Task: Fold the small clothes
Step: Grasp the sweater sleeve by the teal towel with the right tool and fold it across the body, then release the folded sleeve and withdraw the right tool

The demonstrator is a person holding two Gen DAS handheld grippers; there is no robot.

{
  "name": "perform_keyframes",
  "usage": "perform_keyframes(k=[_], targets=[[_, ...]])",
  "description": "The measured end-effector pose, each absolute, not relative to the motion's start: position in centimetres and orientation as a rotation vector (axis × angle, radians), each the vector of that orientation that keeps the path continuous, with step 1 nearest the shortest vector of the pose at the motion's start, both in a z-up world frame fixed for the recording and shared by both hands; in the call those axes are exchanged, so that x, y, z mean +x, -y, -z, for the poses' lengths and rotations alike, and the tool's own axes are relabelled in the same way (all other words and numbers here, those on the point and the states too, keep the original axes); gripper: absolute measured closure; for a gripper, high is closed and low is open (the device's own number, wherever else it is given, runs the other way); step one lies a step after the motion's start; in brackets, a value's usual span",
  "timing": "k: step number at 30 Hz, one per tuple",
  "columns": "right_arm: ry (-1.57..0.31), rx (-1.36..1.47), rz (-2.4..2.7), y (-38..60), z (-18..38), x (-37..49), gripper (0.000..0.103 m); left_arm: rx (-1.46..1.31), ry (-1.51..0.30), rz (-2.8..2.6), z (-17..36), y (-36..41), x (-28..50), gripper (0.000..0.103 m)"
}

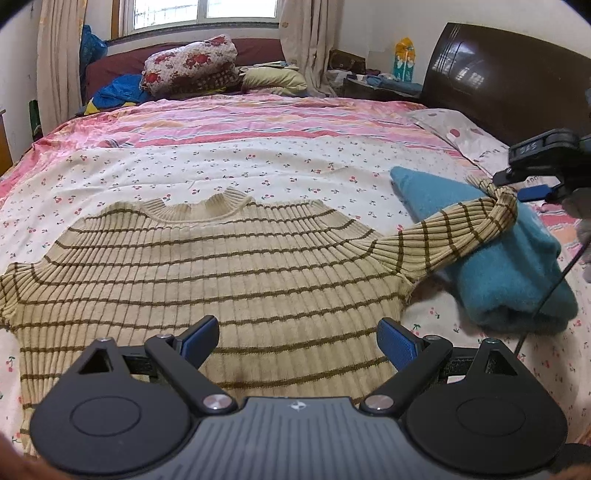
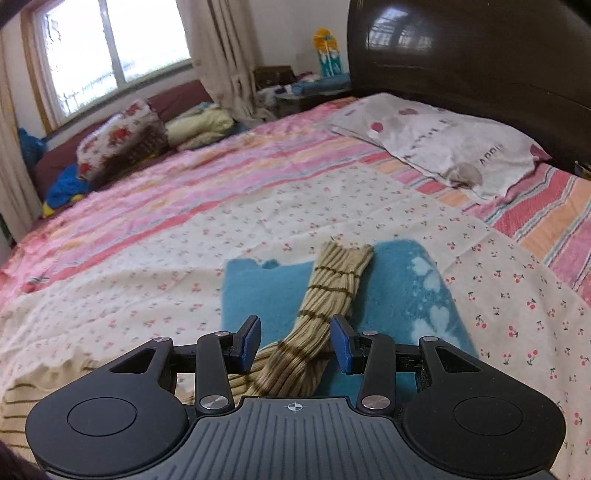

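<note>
**One striped sweater spread on the bed, its sleeve across a folded blue garment**

One cream sweater (image 1: 221, 266) with thin brown stripes lies flat on the cherry-print sheet (image 1: 258, 162), its ribbed collar toward the far side of the bed. One of its sleeves (image 2: 332, 291) stretches out to the right and rests on top of one folded blue garment (image 1: 509, 266), which sits just beside the sweater's right edge (the cuff end lies bunched on the blue fabric).

Two grippers are in view. The left gripper (image 1: 297, 341) hovers over the near, lower part of the sweater body with its two blue-padded fingers spread wide and nothing between them. The right gripper (image 2: 295, 343) is above the sleeve, its two fingers parted on either side of the striped knit; the pads do not press the fabric.

Beyond the cherry sheet lies one pink striped cover (image 1: 258, 118). At the far right, one pale pillow (image 2: 443, 147) rests against the dark wooden headboard (image 2: 480, 55). One window (image 1: 203, 11) stands at the far wall, with a floral quilt bundle (image 1: 188, 62) beneath it.
</note>
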State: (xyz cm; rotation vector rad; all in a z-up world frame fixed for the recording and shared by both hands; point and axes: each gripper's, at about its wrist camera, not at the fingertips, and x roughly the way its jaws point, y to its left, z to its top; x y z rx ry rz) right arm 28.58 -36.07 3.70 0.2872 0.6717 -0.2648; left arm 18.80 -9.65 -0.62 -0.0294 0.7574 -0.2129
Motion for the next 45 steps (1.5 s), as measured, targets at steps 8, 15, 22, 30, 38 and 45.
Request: perform_keyframes(k=[8,15,22,30,38,45], targets=[[-0.694,0.324,0.260,36.9,-3.2,28.9,0.090,-0.046,-0.763,0.188,1.4,8.0,18.3,0.006],[-0.575,0.306,0.014,30.0,-7.9,27.4,0.091,-0.117,-0.753,0.122,1.5,3.8,17.5,0.006],[-0.567,0.129,-0.459,15.1,-7.7,26.9,0.086,-0.139,-0.711,-0.020,2.0,-2.1,15.1,0.006],[-0.715,-0.116,-0.564,8.4,-0.7,25.4,0.078,-0.127,-0.734,-0.132,4.6,-6.6,13.1,0.006],[-0.784,-0.171,-0.431,11.8,2.9,24.6,0.076,-0.134,-0.729,-0.129,5.2,-7.4,13.2,0.006],[-0.835,-0.171,-0.344,13.4,4.5,25.3,0.076,-0.133,-0.746,-0.137,5.9,-7.8,13.6,0.006]])
